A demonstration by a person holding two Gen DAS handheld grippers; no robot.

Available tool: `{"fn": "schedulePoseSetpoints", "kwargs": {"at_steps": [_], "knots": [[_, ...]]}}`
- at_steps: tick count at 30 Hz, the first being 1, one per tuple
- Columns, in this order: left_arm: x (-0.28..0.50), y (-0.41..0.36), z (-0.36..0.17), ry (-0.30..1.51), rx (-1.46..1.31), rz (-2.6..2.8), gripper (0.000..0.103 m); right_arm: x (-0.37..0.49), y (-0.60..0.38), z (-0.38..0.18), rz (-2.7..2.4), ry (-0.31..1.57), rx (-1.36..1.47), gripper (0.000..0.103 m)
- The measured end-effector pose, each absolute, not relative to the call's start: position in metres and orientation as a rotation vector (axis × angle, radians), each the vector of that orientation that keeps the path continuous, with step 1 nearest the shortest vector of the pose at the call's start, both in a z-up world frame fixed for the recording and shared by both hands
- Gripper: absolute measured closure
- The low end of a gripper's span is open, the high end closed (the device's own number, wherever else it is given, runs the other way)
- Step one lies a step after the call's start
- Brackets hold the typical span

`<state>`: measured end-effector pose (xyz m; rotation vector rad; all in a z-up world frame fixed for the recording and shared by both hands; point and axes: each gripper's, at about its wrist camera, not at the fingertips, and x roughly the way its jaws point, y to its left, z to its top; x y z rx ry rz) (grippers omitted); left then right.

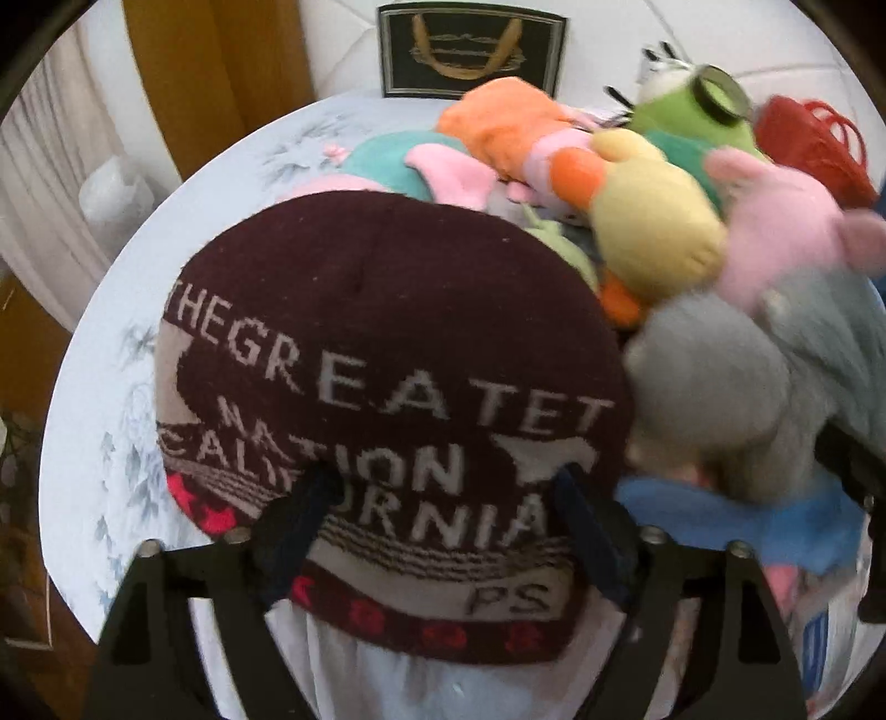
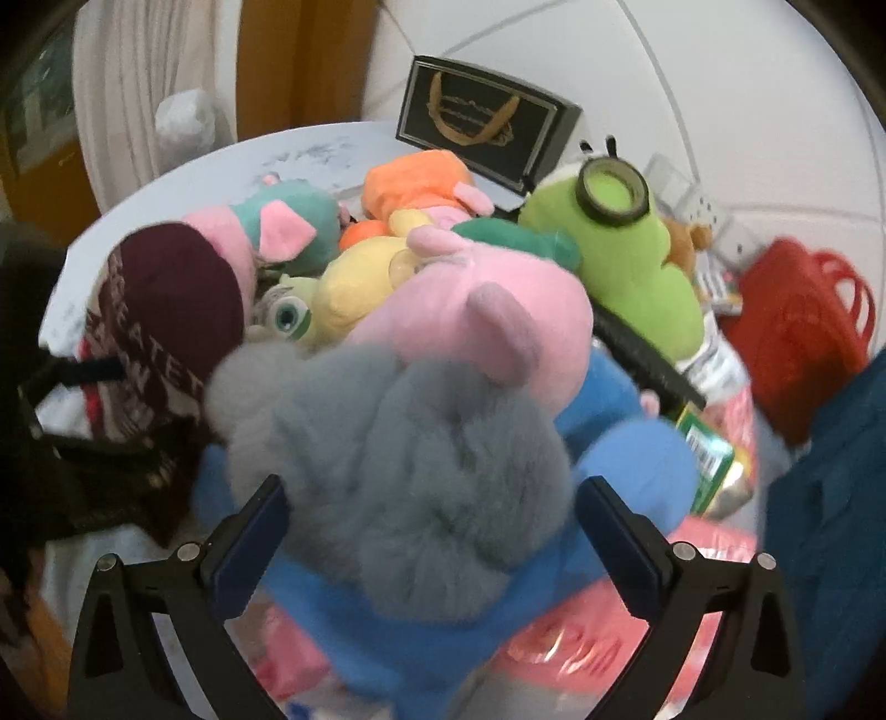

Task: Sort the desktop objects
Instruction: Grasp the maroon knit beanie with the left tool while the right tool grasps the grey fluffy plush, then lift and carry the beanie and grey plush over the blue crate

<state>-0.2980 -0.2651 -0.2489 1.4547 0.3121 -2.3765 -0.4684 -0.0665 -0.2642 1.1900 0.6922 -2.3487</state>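
Note:
My left gripper point(image 1: 443, 493) is shut on a maroon knit beanie point(image 1: 387, 343) with white lettering, its fingers pressing the brim from both sides. The beanie also shows at the left of the right wrist view point(image 2: 171, 288). My right gripper point(image 2: 432, 515) is shut on a grey furry plush point(image 2: 410, 465) that lies on a blue plush body point(image 2: 626, 454); its fingers touch both flanks. The grey plush also shows at the right of the left wrist view point(image 1: 714, 387). Behind lies a pile of plush toys: pink pig point(image 2: 487, 310), yellow duck point(image 1: 653, 221), green one-eyed toy point(image 2: 626, 243).
The round table point(image 1: 210, 210) has a pale floral cloth. A black box with a gold emblem point(image 1: 470, 50) stands at its far edge. A red basket point(image 2: 803, 321) sits at the right, with a green-labelled can point(image 2: 714, 459) and pink packaging point(image 2: 576, 653) near it.

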Motion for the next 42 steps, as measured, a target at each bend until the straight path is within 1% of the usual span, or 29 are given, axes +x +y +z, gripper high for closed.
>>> {"fn": "schedulePoseSetpoints", "kwargs": {"at_steps": [1, 4, 7, 8, 11, 13, 17, 18, 19, 20, 22, 23, 25, 26, 27, 28, 32, 35, 36, 37, 40, 41, 42], "knots": [[-0.3, -0.268, -0.251, 0.318, 1.455, -2.372, 0.006, -0.471, -0.069, -0.266, -2.342, 0.713, 1.172, 0.0], [-0.312, -0.275, -0.257, 0.339, 1.474, -2.356, 0.002, -0.478, -0.077, -0.274, -2.305, 0.743, 1.146, 0.0], [-0.317, -0.275, -0.262, 0.333, 1.487, -2.353, 0.001, -0.487, -0.079, -0.291, -2.202, 0.671, 1.304, 0.0], [-0.317, -0.275, -0.263, 0.334, 1.483, -2.356, 0.0, -0.486, -0.078, -0.295, -2.205, 0.674, 1.322, 0.0], [-0.316, -0.281, -0.268, 0.394, 1.48, -2.359, 0.0, -0.481, -0.078, -0.3, -2.226, 0.729, 1.266, 0.0], [-0.316, -0.284, -0.272, 0.438, 1.479, -2.359, 0.0, -0.483, -0.077, -0.299, -2.23, 0.71, 1.263, 0.0], [-0.318, -0.28, -0.275, 0.423, 1.464, -2.364, 0.0, -0.486, -0.069, -0.294, -2.254, 0.625, 1.251, 0.001], [-0.318, -0.279, -0.275, 0.418, 1.458, -2.366, 0.002, -0.486, -0.068, -0.292, -2.265, 0.614, 1.246, 0.005], [-0.316, -0.278, -0.273, 0.412, 1.45, -2.372, 0.01, -0.485, -0.067, -0.291, -2.278, 0.608, 1.238, 0.014], [-0.314, -0.276, -0.27, 0.411, 1.443, -2.382, 0.014, -0.484, -0.065, -0.288, -2.276, 0.595, 1.232, 0.017], [-0.307, -0.27, -0.26, 0.392, 1.415, -2.39, 0.034, -0.48, -0.063, -0.283, -2.259, 0.553, 1.231, 0.027], [-0.305, -0.268, -0.255, 0.374, 1.401, -2.39, 0.038, -0.479, -0.061, -0.28, -2.255, 0.533, 1.229, 0.029], [-0.297, -0.266, -0.244, 0.358, 1.37, -2.393, 0.06, -0.478, -0.06, -0.274, -2.248, 0.503, 1.228, 0.037], [-0.293, -0.265, -0.236, 0.353, 1.349, -2.4, 0.065, -0.477, -0.059, -0.271, -2.245, 0.488, 1.225, 0.039], [-0.289, -0.264, -0.228, 0.348, 1.333, -2.414, 0.074, -0.475, -0.057, -0.266, -2.248, 0.471, 1.218, 0.042], [-0.286, -0.263, -0.224, 0.346, 1.325, -2.423, 0.08, -0.47, -0.055, -0.261, -2.249, 0.462, 1.215, 0.044], [-0.289, -0.268, -0.211, 0.327, 1.308, -2.444, 0.081, -0.466, -0.052, -0.258, -2.22, 0.446, 1.246, 0.045], [-0.292, -0.276, -0.222, 0.333, 1.346, -2.411, 0.081, -0.467, -0.05, -0.266, -2.209, 0.45, 1.278, 0.033], [-0.292, -0.277, -0.228, 0.329, 1.356, -2.399, 0.081, -0.467, -0.05, -0.269, -2.203, 0.452, 1.287, 0.026], [-0.29, -0.277, -0.233, 0.325, 1.36, -2.396, 0.081, -0.467, -0.052, -0.272, -2.201, 0.456, 1.281, 0.023], [-0.288, -0.274, -0.232, 0.283, 1.336, -2.402, 0.081, -0.472, -0.06, -0.283, -2.218, 0.534, 1.266, 0.021], [-0.287, -0.272, -0.227, 0.262, 1.318, -2.405, 0.081, -0.472, -0.065, -0.288, -2.222, 0.577, 1.254, 0.022], [-0.285, -0.269, -0.22, 0.238, 1.295, -2.411, 0.081, -0.472, -0.071, -0.292, -2.226, 0.612, 1.252, 0.043]]}}
